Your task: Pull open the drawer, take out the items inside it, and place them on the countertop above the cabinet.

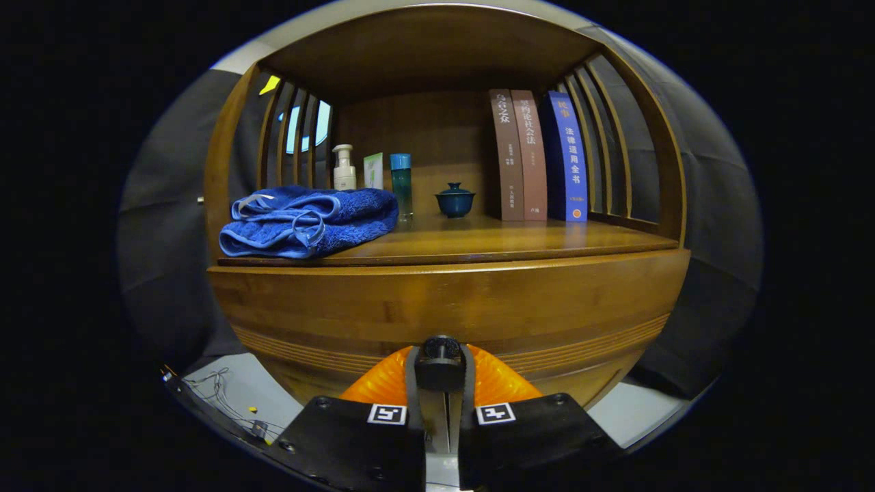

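Drawer (444, 307) sits shut under the countertop (492, 242), its knob (441, 354) dead ahead. Gripper (441, 374) has fingers closed tight around the knob, both sides pressing. Best move, likely: pull straight back, level, keep the squeeze so it doesn't slip off. On the countertop: towel (307, 222) left, bottles (372, 178) and teacup (455, 199) far middle, books (540, 157) right. Dark cloth around the booth.
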`<state>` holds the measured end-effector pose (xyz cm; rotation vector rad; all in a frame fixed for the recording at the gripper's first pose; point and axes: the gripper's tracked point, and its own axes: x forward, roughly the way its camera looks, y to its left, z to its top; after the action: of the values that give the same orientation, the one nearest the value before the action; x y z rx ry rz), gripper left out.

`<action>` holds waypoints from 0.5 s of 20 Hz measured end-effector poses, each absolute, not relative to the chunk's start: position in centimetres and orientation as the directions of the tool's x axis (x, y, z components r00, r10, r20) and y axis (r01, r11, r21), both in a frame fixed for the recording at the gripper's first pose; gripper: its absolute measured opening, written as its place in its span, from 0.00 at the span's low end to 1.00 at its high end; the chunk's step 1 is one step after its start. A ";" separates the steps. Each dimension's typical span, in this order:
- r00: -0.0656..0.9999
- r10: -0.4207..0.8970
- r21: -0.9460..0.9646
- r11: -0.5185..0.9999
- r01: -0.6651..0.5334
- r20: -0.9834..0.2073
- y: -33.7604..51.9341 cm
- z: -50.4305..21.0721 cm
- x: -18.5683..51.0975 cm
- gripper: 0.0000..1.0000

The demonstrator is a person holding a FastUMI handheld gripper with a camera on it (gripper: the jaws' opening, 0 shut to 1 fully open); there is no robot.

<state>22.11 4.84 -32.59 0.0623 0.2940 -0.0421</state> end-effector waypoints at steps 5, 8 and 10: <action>0.954 -0.028 0.081 0.995 0.054 -0.297 5.1 -32.0 17.1 0.22; 0.953 -0.019 0.078 0.996 0.045 -0.302 5.1 -31.8 13.9 0.22; 0.954 -0.021 0.078 0.996 0.046 -0.300 5.2 -31.6 12.0 0.22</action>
<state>11.97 5.20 -31.63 0.0845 0.3035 -0.0339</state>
